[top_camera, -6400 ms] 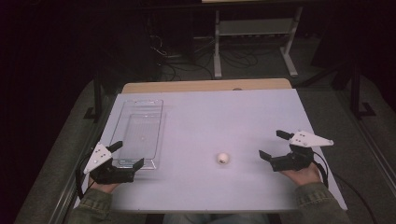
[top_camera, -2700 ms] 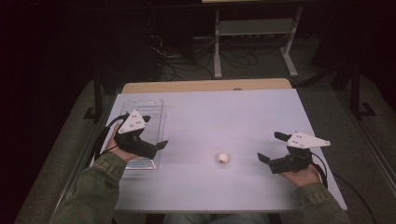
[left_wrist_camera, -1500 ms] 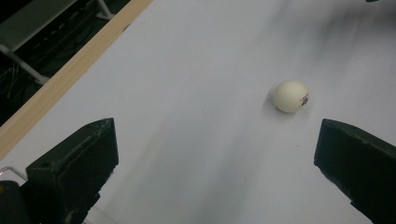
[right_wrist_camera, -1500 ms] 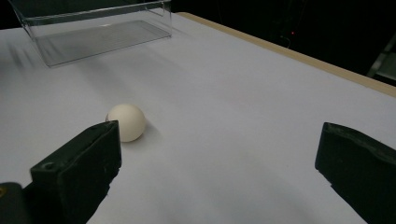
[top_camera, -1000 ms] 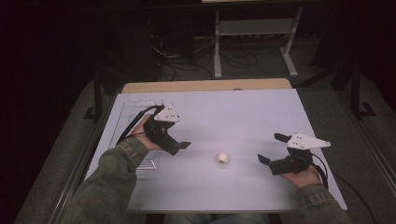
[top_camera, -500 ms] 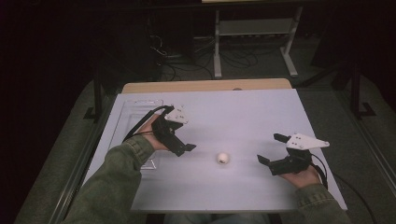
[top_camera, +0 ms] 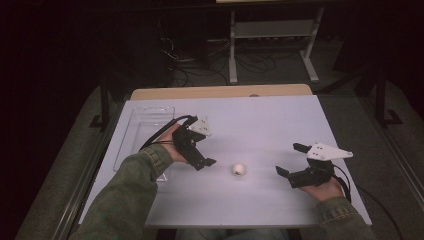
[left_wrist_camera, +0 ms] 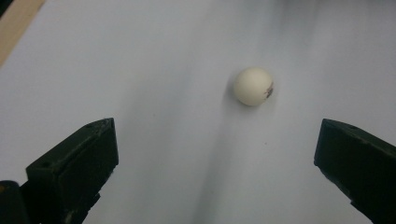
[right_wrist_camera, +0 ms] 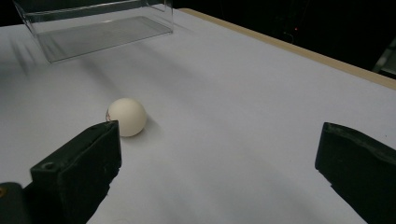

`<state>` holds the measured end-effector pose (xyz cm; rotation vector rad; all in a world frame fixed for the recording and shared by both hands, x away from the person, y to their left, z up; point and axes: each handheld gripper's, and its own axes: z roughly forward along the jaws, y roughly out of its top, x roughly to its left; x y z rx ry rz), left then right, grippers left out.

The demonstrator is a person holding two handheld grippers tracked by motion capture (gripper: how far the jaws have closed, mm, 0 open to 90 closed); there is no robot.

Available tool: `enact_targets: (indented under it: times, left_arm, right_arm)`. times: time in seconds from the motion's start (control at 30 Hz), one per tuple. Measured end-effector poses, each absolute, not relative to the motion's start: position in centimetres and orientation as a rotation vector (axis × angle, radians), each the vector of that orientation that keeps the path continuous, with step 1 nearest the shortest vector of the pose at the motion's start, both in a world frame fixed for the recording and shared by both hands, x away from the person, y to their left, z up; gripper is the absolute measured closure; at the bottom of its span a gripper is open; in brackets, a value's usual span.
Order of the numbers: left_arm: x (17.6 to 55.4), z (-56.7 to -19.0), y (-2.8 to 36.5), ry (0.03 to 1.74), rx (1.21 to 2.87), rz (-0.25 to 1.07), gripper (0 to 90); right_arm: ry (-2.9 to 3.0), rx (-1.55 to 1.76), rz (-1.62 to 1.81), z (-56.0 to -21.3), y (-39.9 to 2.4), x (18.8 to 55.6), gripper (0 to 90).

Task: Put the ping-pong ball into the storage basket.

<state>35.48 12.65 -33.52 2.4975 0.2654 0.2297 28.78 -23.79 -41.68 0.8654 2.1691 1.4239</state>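
Left tool (top_camera: 200, 150) hangs over the white surface (top_camera: 280, 125) with jaws spread wide, and the little white ball (top_camera: 239, 169) sits just ahead of it and a touch to the right of centre in the left gripper view, untouched. Right tool (top_camera: 292, 162) rests low on the ball's other side, jaws also spread and empty. The left looks nearer, so the pickup looks like its job, with the clear tray (top_camera: 145, 127) behind it.

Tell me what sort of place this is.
Probably a lab or workshop set up for recording: a white table in a dark room, a metal stand with loose cables behind it, and a clear tray and ball laid out.
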Motion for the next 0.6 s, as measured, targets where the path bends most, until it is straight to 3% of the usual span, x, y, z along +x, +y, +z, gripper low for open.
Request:
enact_targets:
  times: [0.6]
  left_arm:
    - [36.0,-34.8,9.9,0.191,2.553,0.168,0.0]
  right_arm:
    - [2.175,0.865,1.425,-41.8,-23.9,28.8,0.0]
